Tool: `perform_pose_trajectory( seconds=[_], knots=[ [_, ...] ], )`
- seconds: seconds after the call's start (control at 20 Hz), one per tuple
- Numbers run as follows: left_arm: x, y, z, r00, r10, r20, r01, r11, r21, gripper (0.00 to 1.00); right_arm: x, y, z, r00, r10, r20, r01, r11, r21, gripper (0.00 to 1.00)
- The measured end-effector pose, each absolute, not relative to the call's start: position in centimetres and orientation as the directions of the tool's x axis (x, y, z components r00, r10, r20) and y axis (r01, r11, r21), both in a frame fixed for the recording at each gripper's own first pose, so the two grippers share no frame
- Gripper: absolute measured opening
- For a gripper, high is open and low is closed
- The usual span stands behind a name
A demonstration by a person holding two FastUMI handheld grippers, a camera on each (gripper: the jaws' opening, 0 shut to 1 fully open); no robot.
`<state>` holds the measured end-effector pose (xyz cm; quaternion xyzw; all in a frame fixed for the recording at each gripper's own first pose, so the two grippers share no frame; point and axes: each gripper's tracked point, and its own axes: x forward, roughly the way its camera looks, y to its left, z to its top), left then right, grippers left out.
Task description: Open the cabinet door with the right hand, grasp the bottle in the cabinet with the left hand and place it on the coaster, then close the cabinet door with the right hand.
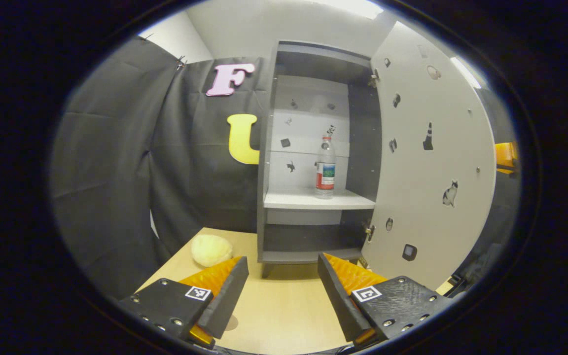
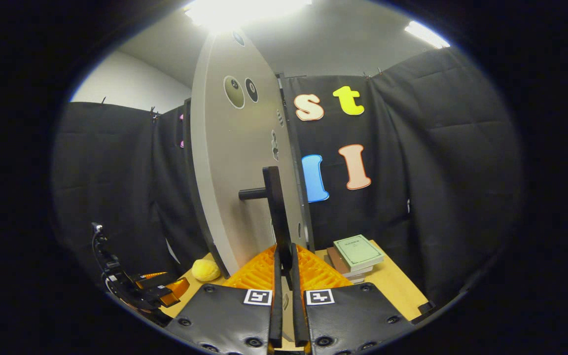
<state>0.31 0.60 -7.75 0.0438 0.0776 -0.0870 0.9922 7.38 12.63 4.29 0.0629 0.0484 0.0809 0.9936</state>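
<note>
door open, step one done | right claw clamped on door handle | left claw wide, holding nothing, over the surface | bottle upright on cabinet shelf at 12 o'clock | left: grasp, coaster placement, closing door

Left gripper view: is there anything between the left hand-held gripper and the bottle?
Nothing visible. The door is swung open, and the bottle stands alone on the shelf, ahead of the open left hand-held gripper.
</note>
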Motion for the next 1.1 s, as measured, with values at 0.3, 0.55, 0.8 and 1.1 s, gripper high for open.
perform_pose_trajectory(
  seconds=[0.3,0.55,0.8,1.1],
  knots=[
    [0.9,-1.5,-8.2,0.961,-0.206,-0.184,0.222,0.973,0.066,0.88,8.5,8.7,4.1,0.989,0.123,-0.087,-0.113,0.988,0.108,0.06],
    [2.0,-2.0,-8.3,0.954,-0.221,-0.205,0.239,0.969,0.067,0.85,8.0,8.3,5.0,0.984,0.162,-0.072,-0.138,0.955,0.261,0.12],
    [4.2,-3.5,-8.0,0.95,-0.246,-0.192,0.263,0.962,0.073,0.85,6.4,3.4,5.4,0.99,0.076,-0.116,-0.048,0.974,0.223,0.05],
    [6.7,-5.9,-6.1,0.942,-0.299,-0.155,0.306,0.952,0.026,0.88,7.8,-3.2,6.5,0.987,-0.103,-0.119,0.125,0.973,0.192,0.19]
  ],
)
